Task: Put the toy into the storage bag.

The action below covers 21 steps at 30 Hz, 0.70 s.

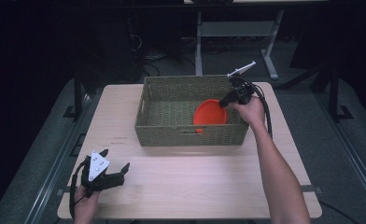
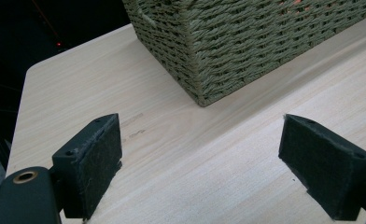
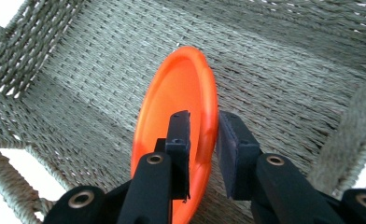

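I am reaching my right gripper point(image 1: 227, 101) into the basket point(image 1: 165, 102), at its right end. The orange plate point(image 1: 209, 114) is standing on edge inside the basket, toward its right side, with its rim between my right jaws. A thin gap is showing on either side of the rim, so the pads are sitting slack around it. I am resting my left gripper point(image 1: 112, 164) on the table point(image 1: 195, 177), well in front of the basket's left corner, jaws spread wide and holding nothing.
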### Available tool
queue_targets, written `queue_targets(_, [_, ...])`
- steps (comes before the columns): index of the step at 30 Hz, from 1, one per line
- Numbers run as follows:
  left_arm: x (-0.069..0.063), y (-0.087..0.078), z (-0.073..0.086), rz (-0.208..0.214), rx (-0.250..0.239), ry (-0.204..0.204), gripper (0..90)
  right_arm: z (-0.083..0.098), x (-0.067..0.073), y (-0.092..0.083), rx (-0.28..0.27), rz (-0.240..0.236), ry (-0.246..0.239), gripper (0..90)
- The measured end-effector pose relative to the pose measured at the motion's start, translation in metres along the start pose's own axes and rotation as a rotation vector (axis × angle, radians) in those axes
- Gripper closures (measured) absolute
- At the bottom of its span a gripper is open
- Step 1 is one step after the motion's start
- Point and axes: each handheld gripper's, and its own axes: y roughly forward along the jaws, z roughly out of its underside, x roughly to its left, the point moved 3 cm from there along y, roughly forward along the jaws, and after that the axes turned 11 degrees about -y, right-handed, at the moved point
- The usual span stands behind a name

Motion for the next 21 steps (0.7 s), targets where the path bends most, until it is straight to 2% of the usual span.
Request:
queue_targets(4, [0.0005, 0.0007, -0.0002, 0.0, -0.001, -0.001, 12.8, 0.0002, -0.0009, -0.0029, -0.007, 0.006, 0.001, 74.1])
queue_targets(5, [0.0002, 0.0007, -0.0003, -0.001, 0.001, 0.0, 12.8, -0.0002, -0.0009, -0.0048, -0.023, -0.018, 0.009, 74.1])
queue_targets(14, [-0.0006, 0.0014, -0.0004, 0.002, 0.002, 0.006, 12.8, 0.0011, 0.0047, -0.005, -0.023, -0.038, -0.022, 68.9])
queue_targets(21, [0.0, 0.0008, 0.0002, -0.001, 0.003, 0.006, 12.8, 0.0036, 0.0087, -0.0048, -0.033, -0.081, -0.024, 56.9])
